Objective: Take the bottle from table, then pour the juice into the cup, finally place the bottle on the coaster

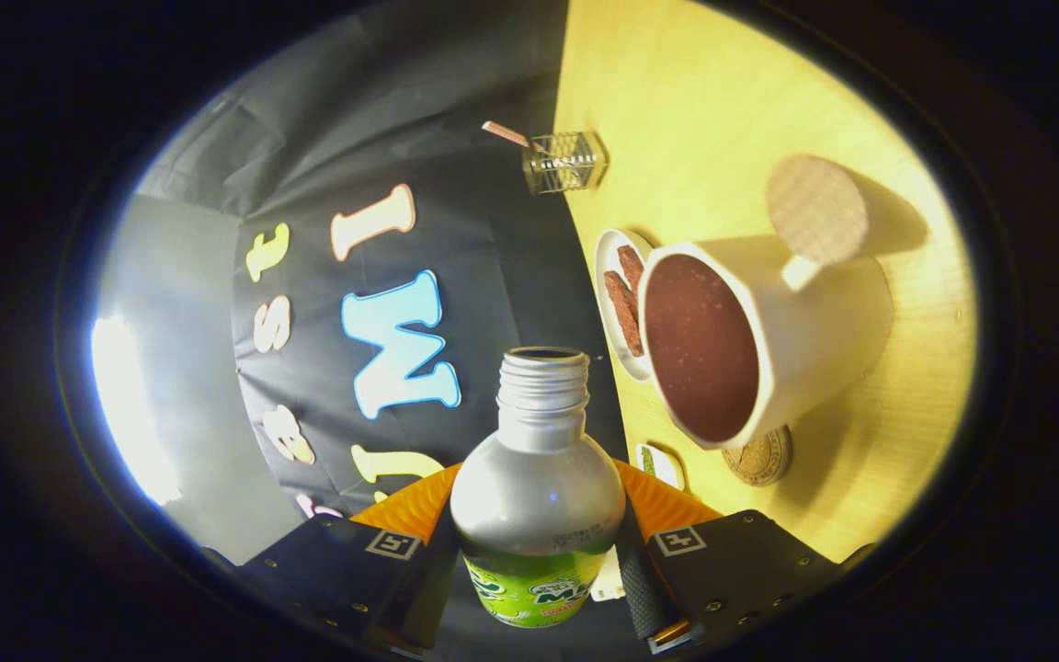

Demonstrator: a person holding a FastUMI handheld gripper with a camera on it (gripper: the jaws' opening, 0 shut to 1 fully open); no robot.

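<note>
My gripper [537,538] is shut on a silver bottle [537,487] with a green label and an open, capless threaded neck. The view is rolled on its side, so the bottle is tipped over with its mouth level with the rim of a white cup [805,331]. The cup stands on the yellow table [704,101] beyond and beside the fingers, and holds a dark brown liquid. A round pale woven coaster [816,210] lies on the table just past the cup's handle. No stream shows between the bottle's mouth and the cup.
A small white plate [614,253] with brown bars sits against the cup. A clear box [566,163] with a stick in it stands at the table's edge. A round brown disc [759,457] and a small white packet [660,464] lie near the cup's base.
</note>
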